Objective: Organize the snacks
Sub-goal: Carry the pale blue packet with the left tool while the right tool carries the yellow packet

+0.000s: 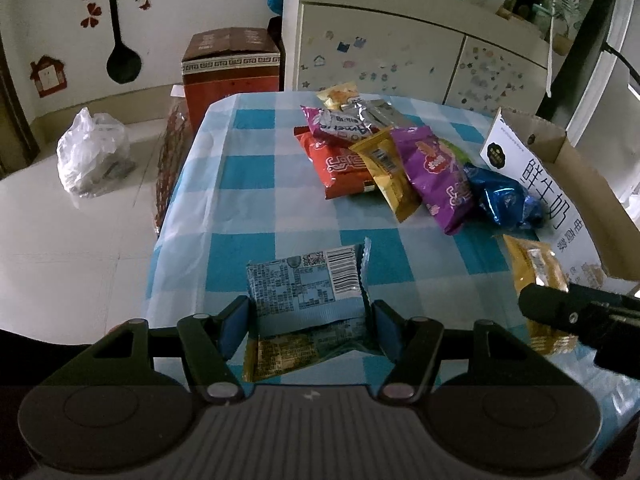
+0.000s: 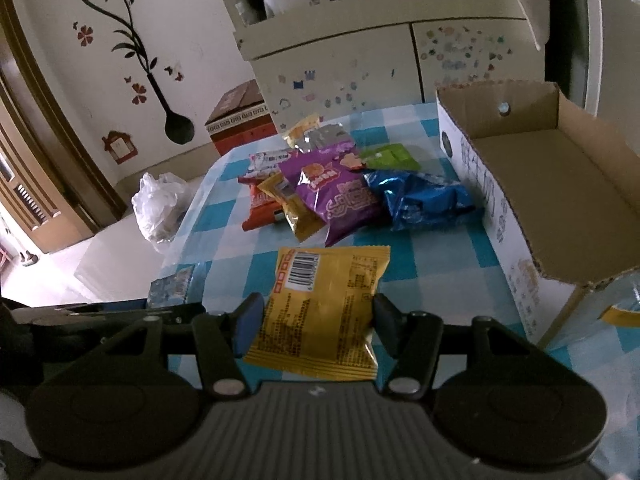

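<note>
My left gripper [image 1: 310,324] clamps blue packet [image 1: 306,292]; right gripper [image 2: 316,320] clamps yellow packet [image 2: 324,304]. Risk — slick foil slips en route to box [image 2: 560,184], approx. 2 o'clock.

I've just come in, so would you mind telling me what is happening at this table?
A person is sorting snack packets with two hand-held grippers. The left hand-held gripper is shut on a light blue snack packet, and the right hand-held gripper is shut on a yellow snack packet. A pile of packets lies on the blue checked tablecloth. The open cardboard box beside them looks empty.
</note>
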`<action>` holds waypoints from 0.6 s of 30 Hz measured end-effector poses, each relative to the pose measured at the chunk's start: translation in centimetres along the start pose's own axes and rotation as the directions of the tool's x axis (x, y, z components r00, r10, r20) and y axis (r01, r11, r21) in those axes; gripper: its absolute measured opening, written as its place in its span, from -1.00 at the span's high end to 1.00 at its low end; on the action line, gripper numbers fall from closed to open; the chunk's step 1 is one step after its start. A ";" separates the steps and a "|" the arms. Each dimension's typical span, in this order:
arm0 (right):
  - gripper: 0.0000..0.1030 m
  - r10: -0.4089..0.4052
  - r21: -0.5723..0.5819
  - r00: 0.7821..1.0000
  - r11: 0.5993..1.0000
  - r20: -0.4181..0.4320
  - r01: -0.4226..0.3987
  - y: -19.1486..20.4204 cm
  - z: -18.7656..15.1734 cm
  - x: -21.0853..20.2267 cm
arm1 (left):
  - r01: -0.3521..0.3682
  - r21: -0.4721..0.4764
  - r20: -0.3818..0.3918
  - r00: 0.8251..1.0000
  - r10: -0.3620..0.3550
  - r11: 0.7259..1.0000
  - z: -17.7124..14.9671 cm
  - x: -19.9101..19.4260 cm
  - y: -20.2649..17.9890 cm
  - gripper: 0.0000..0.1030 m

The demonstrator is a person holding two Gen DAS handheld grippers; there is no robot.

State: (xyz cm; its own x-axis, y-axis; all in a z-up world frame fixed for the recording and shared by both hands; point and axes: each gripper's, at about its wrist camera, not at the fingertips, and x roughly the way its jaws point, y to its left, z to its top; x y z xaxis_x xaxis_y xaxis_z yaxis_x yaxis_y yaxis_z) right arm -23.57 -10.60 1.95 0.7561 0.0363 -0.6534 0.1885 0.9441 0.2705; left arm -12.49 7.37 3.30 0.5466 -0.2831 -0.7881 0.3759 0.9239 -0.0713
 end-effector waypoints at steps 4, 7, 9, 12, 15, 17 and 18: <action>-0.16 -0.008 -0.001 1.000 1.000 0.023 0.008 -0.2 0.2 -0.7 | -0.005 0.012 -0.005 1.000 0.005 1.000 -0.2 0.2 -0.3 -0.37; -0.16 -0.020 -0.015 0.999 1.000 0.050 0.021 -0.3 0.6 -1.4 | 0.002 0.014 -0.004 1.000 -0.002 1.000 -0.2 0.3 -0.5 -0.37; -0.16 -0.033 -0.027 0.997 0.999 0.066 0.035 -0.4 1.0 -1.9 | -0.001 0.020 -0.004 1.000 0.001 1.000 -0.3 0.4 -0.7 -0.37; -0.16 -0.037 -0.012 0.995 0.999 0.091 0.038 -1.0 1.8 -2.8 | -0.003 0.021 -0.010 1.000 0.003 1.000 -0.4 0.6 -0.8 -0.37; -0.16 -0.057 0.011 0.991 0.998 0.124 0.056 -2.2 2.8 -4.0 | -0.004 0.021 -0.004 1.000 0.004 1.000 -0.3 0.4 -0.9 -0.37; -0.16 -0.067 0.033 0.987 0.997 0.147 0.063 -3.3 3.5 -5.0 | 0.003 0.018 0.008 1.000 -0.004 1.000 -0.1 0.2 -1.0 -0.37; -0.16 -0.070 0.047 0.985 0.997 0.155 0.064 -3.8 3.8 -5.3 | 0.005 0.018 0.014 1.000 -0.005 1.000 0.0 0.1 -1.1 -0.37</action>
State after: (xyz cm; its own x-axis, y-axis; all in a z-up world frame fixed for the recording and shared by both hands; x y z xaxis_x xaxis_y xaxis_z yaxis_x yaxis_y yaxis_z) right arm -25.90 -15.63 7.13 0.8290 -0.0812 -0.5534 0.2652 0.9282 0.2612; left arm -12.88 6.37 3.30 0.5554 -0.2912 -0.7789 0.3920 0.9178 -0.0636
